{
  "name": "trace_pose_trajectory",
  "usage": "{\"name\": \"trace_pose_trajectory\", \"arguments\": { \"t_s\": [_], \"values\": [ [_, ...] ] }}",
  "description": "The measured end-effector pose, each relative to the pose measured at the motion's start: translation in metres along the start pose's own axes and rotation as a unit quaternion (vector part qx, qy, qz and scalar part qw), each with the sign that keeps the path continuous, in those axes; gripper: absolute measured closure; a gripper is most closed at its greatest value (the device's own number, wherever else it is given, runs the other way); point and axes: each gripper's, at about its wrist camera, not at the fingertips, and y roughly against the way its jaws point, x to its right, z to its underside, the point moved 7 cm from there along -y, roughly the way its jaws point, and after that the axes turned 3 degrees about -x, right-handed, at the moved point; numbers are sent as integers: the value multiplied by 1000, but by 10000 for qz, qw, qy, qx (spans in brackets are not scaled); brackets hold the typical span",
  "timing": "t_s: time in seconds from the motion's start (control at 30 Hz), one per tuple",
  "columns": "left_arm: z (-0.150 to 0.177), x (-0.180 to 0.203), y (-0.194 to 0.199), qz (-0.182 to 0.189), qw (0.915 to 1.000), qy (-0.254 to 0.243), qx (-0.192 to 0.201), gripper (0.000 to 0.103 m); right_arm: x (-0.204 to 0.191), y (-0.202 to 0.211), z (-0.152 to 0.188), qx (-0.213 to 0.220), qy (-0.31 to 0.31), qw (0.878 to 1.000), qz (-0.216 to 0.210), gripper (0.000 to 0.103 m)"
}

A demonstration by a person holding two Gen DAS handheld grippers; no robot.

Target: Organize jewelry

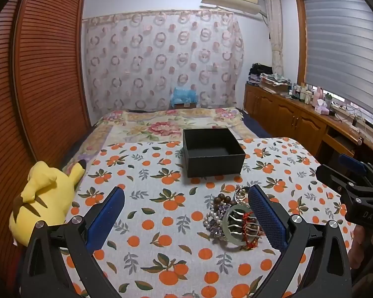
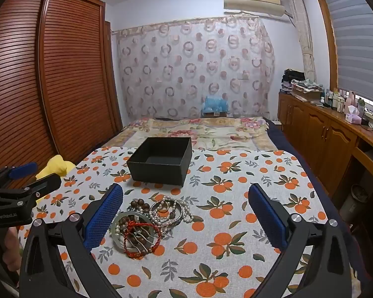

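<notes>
Now I see both of my grippers hanging above the table, tilted a little down. My left gripper (image 1: 186, 213) has its blue pads spread wide and nothing is between them; the jewelry pile (image 1: 232, 217) lies on the cloth under and just beside its right finger (image 1: 267, 217). My right gripper (image 2: 185, 214) is wide apart too and holds nothing; in its view the same pile (image 2: 151, 219) sits near its left finger (image 2: 103, 217), not touching it as far as I can tell.

In the pile I can tell a pale green bangle (image 1: 230, 231), a red cord bracelet (image 2: 141, 238), a bracelet of brown wooden beads (image 2: 139, 204) and a strand of white pearls (image 2: 184, 208), all tangled together. Behind the pile, apart from it, stands a black open box (image 1: 212, 152) and its inside looks empty. Both rest on a tablecloth with orange fruit print (image 1: 161, 223). At the left edge of the table lies a yellow plush toy (image 1: 43, 198), on the bed side
</notes>
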Motion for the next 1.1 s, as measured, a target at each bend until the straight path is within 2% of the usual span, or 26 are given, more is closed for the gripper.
{"name": "trace_pose_trajectory", "arguments": {
  "t_s": [1.1],
  "values": [
    [0,1,-1,17,10000,19,-22,6,-1,6,-2,91,-5,10000,-9,2]
  ]
}}
